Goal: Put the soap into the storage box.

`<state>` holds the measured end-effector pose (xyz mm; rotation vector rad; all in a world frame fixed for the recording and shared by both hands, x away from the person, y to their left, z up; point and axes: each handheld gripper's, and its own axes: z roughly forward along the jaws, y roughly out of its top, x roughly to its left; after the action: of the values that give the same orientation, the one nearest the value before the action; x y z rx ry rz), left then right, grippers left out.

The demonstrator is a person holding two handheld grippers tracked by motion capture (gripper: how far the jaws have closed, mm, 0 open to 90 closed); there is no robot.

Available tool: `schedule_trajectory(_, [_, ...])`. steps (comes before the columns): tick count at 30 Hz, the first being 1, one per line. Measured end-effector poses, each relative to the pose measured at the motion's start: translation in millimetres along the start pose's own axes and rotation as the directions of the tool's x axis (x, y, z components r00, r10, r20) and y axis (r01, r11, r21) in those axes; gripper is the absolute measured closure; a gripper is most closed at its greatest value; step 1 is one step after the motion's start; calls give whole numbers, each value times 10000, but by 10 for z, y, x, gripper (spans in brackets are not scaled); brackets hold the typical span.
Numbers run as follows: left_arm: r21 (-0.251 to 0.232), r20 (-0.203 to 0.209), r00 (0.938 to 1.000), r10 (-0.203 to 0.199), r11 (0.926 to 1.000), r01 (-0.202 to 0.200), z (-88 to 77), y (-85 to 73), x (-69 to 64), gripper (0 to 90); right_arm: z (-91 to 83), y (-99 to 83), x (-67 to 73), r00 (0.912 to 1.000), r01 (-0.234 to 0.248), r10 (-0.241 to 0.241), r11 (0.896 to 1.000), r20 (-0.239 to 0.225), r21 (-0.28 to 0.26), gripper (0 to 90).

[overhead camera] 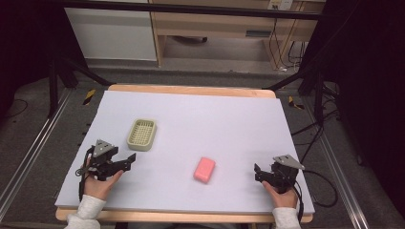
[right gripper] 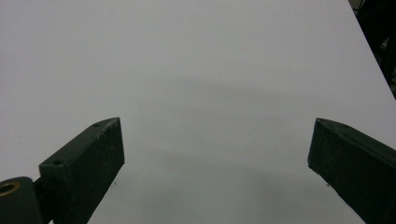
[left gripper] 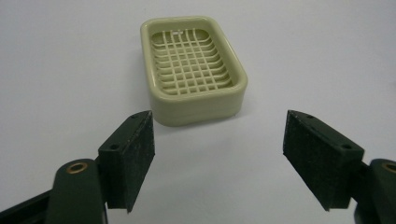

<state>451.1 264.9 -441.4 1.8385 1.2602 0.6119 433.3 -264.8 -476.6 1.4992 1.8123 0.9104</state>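
The left gripper [overhead camera: 130, 158] sits at the near left of the table [overhead camera: 239, 119], held in the person's left hand [overhead camera: 100, 183]. Its jaws stand wide apart with nothing between them, and they touch nothing. In the left gripper view the pads [left gripper: 137, 154] frame bare table, and the soap dish [left gripper: 192, 67] lies just beyond them, a little left of the middle of the gap and clear of both pads. From the high view the soap dish [overhead camera: 142, 133] rests flat on the table just past the left gripper's tips, near but apart.

The right gripper [overhead camera: 258, 172] sits at the near right, in the right hand [overhead camera: 279, 193]. Its jaws are also wide, empty, and point across bare table.

The pink soap bar [overhead camera: 205, 169] lies between the two grippers, nearer the right one, well apart from the soap dish.
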Motion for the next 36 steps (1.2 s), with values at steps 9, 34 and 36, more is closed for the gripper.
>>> schedule_trajectory(9, [-202,98,9999,66,9998,-64,1,138,-71,238,3,0,10,9999,111,-111,9999,-29,0,43])
schedule_trajectory(34, [-480,927,9947,445,9980,-401,159,450,-516,236,27,-13,0,9998,65,-60,9997,-198,235,48])
schedule_trajectory(36, [-508,1036,9935,468,9978,-417,169,468,-550,235,26,-10,2,9998,89,-85,9997,-191,222,48])
